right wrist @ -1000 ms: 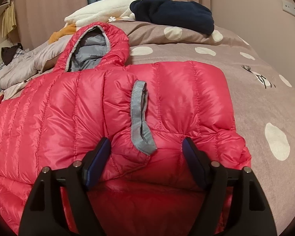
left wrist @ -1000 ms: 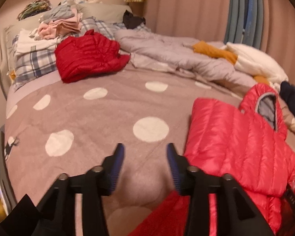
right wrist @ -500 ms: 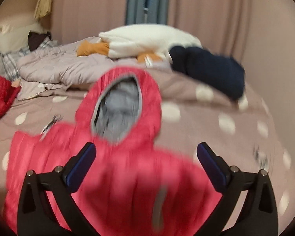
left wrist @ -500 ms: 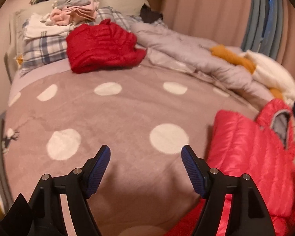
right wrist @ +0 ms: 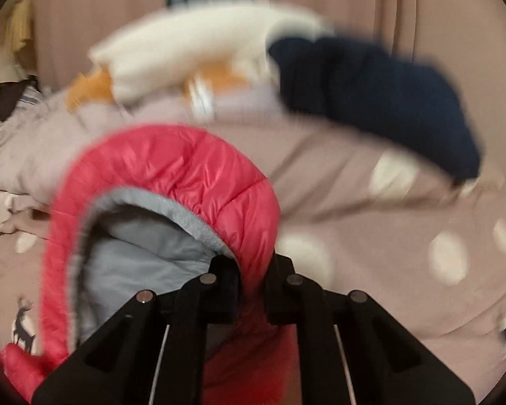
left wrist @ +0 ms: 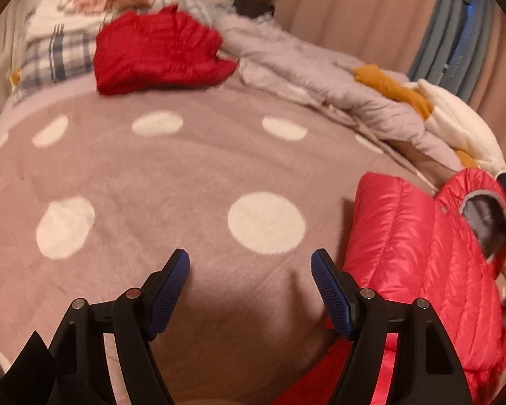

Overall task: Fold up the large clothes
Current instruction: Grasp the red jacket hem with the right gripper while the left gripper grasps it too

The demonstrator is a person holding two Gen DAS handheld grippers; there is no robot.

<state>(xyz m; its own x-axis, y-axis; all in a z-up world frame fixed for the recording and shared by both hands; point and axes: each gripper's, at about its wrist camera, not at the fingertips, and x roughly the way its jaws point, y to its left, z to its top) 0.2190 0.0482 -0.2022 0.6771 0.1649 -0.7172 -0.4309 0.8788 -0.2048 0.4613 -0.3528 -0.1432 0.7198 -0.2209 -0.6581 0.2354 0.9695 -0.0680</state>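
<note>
two downward wrist views, shared pink jacket (left wrist: 421,270)

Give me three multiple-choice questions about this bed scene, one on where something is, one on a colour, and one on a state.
1. Where does the folded dark red jacket lie?
A. by the plaid pillow
B. on the navy garment
C. between the left gripper's fingers

2. What colour is the lining of the hood?
A. orange
B. grey
C. navy

3. What state is the right gripper in?
A. wide open over the blanket
B. shut on nothing
C. shut on the hood's edge

Answers: 1 A, it lies at the far end next to the plaid. 2 B, grey shows inside the pink rim. 3 C, pink fabric is pinched between its fingers.
</note>
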